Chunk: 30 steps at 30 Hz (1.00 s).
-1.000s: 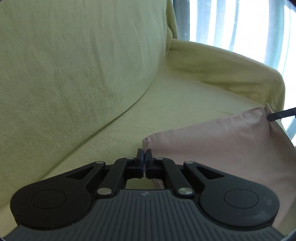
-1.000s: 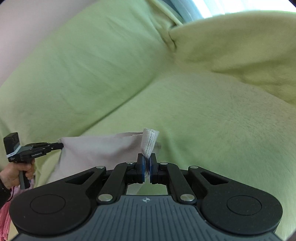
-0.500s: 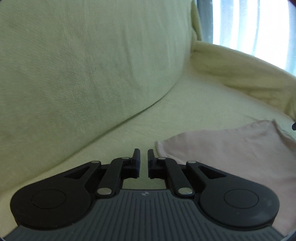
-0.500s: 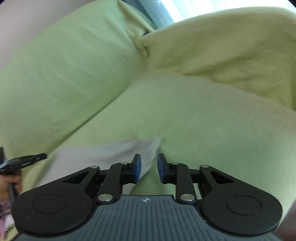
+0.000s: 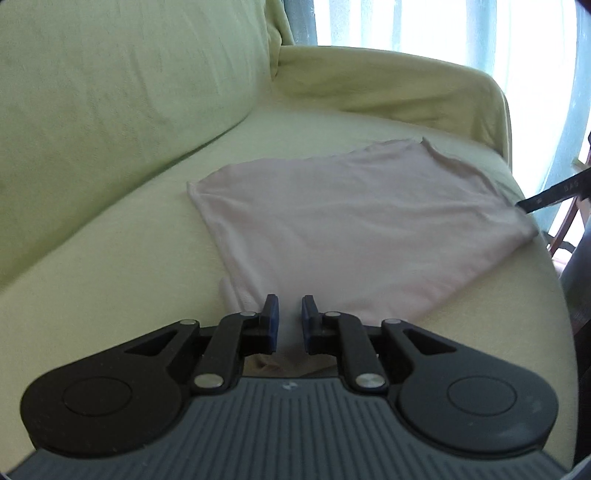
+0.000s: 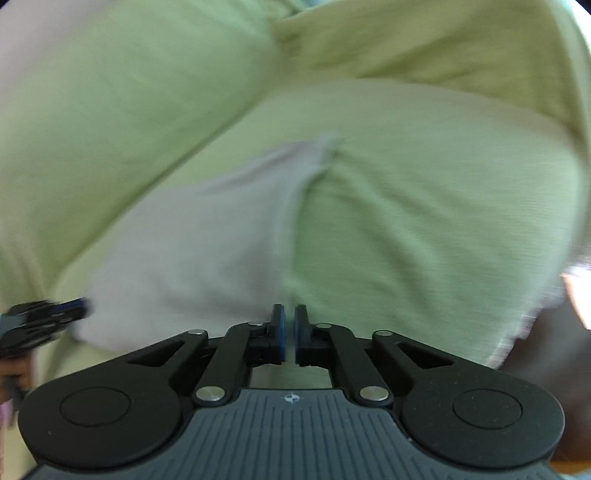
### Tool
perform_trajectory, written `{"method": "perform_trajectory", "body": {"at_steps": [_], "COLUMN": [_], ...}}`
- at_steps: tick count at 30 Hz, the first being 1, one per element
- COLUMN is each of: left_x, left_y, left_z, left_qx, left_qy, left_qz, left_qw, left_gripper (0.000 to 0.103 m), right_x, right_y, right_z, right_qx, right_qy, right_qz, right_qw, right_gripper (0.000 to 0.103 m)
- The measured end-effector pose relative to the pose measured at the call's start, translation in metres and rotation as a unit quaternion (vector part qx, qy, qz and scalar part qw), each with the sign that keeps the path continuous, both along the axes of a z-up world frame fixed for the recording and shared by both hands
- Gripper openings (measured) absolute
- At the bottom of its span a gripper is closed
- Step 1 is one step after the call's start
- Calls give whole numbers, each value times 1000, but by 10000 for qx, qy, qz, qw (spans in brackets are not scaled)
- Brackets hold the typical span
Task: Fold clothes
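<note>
A pale pink garment (image 5: 354, 221) lies folded flat on the green sofa seat (image 5: 110, 266). My left gripper (image 5: 290, 304) is open and empty, just above the garment's near edge. In the blurred right wrist view the garment (image 6: 207, 251) lies to the left on the seat. My right gripper (image 6: 289, 314) hovers near its right edge with a narrow gap between the jaws and nothing in them. The right gripper's tip (image 5: 546, 194) shows at the garment's far right corner in the left wrist view. The left gripper (image 6: 44, 321) shows at the left edge of the right wrist view.
The sofa backrest (image 5: 122, 81) rises at the left and the armrest (image 5: 388, 85) at the back. A bright curtained window (image 5: 443, 29) is behind. The seat's front edge (image 6: 517, 332) drops off at the right of the right wrist view.
Both grippers let go of the garment's corners and pulled back. The garment now lies flat on the seat. The right jaws have narrowed again after opening.
</note>
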<state>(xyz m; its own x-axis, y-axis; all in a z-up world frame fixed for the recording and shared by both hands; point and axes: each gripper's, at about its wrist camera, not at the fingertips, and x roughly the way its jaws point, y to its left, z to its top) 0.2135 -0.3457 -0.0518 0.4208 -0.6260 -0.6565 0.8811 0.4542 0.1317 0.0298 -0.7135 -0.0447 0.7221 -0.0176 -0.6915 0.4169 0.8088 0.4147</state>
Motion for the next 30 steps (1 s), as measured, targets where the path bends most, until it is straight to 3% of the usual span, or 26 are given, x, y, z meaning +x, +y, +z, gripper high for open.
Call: {"method": "perform_trajectory", "body": {"at_steps": [2, 3, 5, 7, 9, 12, 16, 17, 18, 19, 20, 21, 22, 24, 27, 30], "left_x": [-12, -23, -49, -72, -89, -98, -93, -89, -85, -80, -75, -71, -70, -71, -87, -111], "left_y": [0, 0, 3, 7, 6, 1, -5, -8, -10, -13, -15, -16, -13, -7, 13, 31], "left_z": [6, 9, 10, 6, -6, -28, -42, -45, -47, -47, -46, -44, -42, -36, -27, -20], "left_qx": [316, 472, 721, 957, 1321, 1794, 2050, 2096, 2135, 2149, 2125, 2032, 1956, 1833, 1808, 1869], "left_qy": [-629, -1022, -1711, -2125, -2468, -2914, -3458, -3513, -3551, -3464, -3322, -3190, -3107, -2989, -2991, -2767], "left_qz": [-158, -358, -940, -1562, -1991, -2273, -2382, -2362, -2337, -2283, -2183, -2097, -2035, -1955, -1974, -1984], "left_qw": [9974, 9930, 9781, 9598, 9391, 9117, 8841, 8814, 8796, 8842, 8927, 9016, 9076, 9159, 9159, 9215], "left_gripper": [11, 17, 27, 29, 31, 31, 32, 33, 28, 18, 5, 5, 5, 4, 4, 4], "right_x": [-13, -19, -21, -19, -16, -4, 3, 3, 4, 5, 7, 9, 10, 9, -6, -19], "right_y": [1, 6, 32, 70, 107, 146, 177, 180, 181, 180, 177, 174, 173, 174, 183, 189], "right_z": [3, 6, 19, 29, 31, 21, -7, -11, -14, -16, -15, -14, -14, -12, 0, 9], "right_qx": [103, 74, -395, -1312, -2271, -3463, -5102, -5353, -5507, -5574, -5535, -5448, -5391, -5302, -5155, -4949], "right_qy": [-117, -213, -370, -365, -234, 146, 806, 860, 915, 949, 952, 945, 945, 952, 963, 1015], "right_qz": [-121, -50, 476, 1275, 2037, 2736, 3246, 3309, 3331, 3324, 3307, 3288, 3264, 3221, 3247, 3243], "right_qw": [9998, 9997, 9974, 9824, 9520, 8972, 7924, 7724, 7599, 7548, 7584, 7656, 7707, 7785, 7871, 7997], "right_gripper": [8, 10, 17, 26, 27, 27, 33, 33, 33, 30, 25, 3, 0, 0, 0, 0]}}
